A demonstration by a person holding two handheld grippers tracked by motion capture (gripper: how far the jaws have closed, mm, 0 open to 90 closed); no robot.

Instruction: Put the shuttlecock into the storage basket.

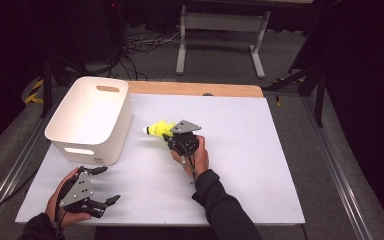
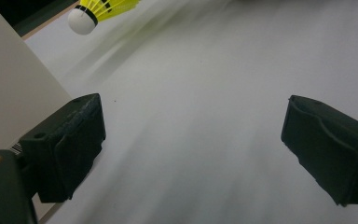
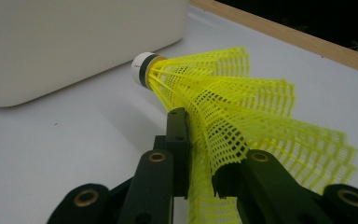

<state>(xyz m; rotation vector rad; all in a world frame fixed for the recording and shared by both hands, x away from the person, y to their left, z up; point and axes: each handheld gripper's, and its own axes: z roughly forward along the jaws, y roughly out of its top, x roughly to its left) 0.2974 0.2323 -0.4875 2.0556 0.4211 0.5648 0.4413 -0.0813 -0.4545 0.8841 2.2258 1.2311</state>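
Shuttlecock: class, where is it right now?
In the high view, the yellow shuttlecock is mid-table, pinched by the right gripper, just right of the white bin.

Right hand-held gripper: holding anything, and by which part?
Yes: the right hand-held gripper pinches the yellow shuttlecock by its mesh skirt, white cork tip free.

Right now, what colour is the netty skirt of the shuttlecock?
Bright yellow mesh on the shuttlecock, with a white tip; the right gripper view shows it best.
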